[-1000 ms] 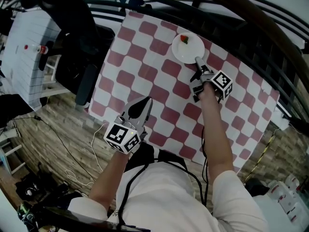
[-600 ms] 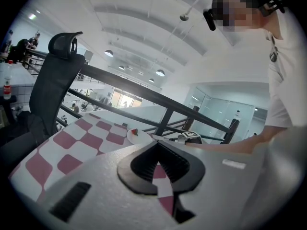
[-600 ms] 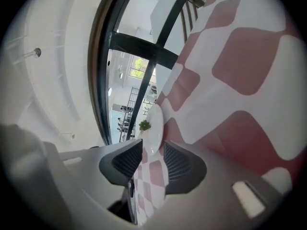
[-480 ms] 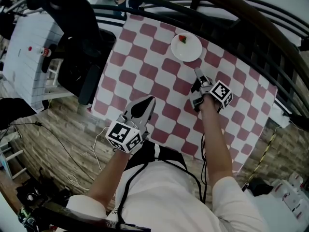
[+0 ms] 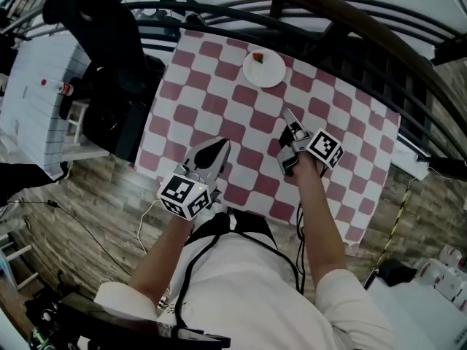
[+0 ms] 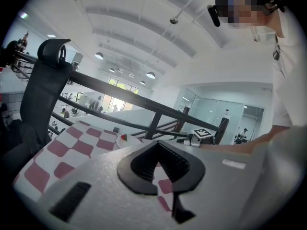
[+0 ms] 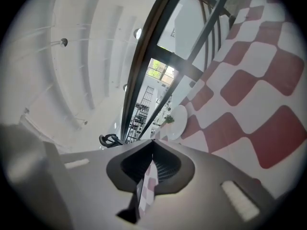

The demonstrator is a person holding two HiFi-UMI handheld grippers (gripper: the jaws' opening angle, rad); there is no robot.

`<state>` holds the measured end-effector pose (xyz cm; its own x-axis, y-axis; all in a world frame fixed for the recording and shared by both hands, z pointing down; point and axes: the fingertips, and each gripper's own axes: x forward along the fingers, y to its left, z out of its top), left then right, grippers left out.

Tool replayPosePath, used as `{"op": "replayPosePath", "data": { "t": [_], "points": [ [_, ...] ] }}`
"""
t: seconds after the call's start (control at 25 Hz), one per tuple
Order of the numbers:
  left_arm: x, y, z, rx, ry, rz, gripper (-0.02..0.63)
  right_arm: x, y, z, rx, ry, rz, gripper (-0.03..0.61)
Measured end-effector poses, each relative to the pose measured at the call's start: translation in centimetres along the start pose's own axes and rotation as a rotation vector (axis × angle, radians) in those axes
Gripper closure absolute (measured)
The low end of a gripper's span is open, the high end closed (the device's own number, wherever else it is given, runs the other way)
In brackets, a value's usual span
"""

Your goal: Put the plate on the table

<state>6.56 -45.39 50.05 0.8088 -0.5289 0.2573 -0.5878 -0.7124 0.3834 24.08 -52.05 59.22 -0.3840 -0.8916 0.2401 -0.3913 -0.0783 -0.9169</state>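
A white plate (image 5: 263, 68) with a small red piece of food rests at the far end of the red-and-white checked table (image 5: 211, 100). It also shows small and far off as the plate (image 6: 125, 140) in the left gripper view and the plate (image 7: 178, 121) in the right gripper view. My right gripper (image 5: 285, 113) hovers over the middle of the table, well short of the plate; its jaws have just been closing and are shut with nothing between them. My left gripper (image 5: 223, 144) is shut and empty above the table's near part.
A black office chair (image 5: 109, 57) stands against the table's left side. A dark metal railing (image 5: 343, 31) runs behind the far edge. A white slatted box (image 5: 36, 86) sits at far left. Wooden floor (image 5: 87, 195) lies around the table.
My right gripper has let go of the plate's rim, drawn back toward me and closed its jaws. The plate stays on the table. My left gripper has risen a little.
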Motion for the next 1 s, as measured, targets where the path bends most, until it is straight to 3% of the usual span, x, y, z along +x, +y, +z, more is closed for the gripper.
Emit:
{"op": "replayPosePath", "data": {
  "t": [0.64,1.0],
  "points": [
    [-4.5,-4.3,2.7,0.052,-0.042,-0.087,0.607,-10.9,9.1,-5.3,-0.165,-0.015,0.092,0.574],
    [-8.0,-5.5,3.4,0.065,-0.07,-0.089,0.606,-16.9,13.8,-9.7,-0.326,0.001,0.138,0.574]
  ]
}}
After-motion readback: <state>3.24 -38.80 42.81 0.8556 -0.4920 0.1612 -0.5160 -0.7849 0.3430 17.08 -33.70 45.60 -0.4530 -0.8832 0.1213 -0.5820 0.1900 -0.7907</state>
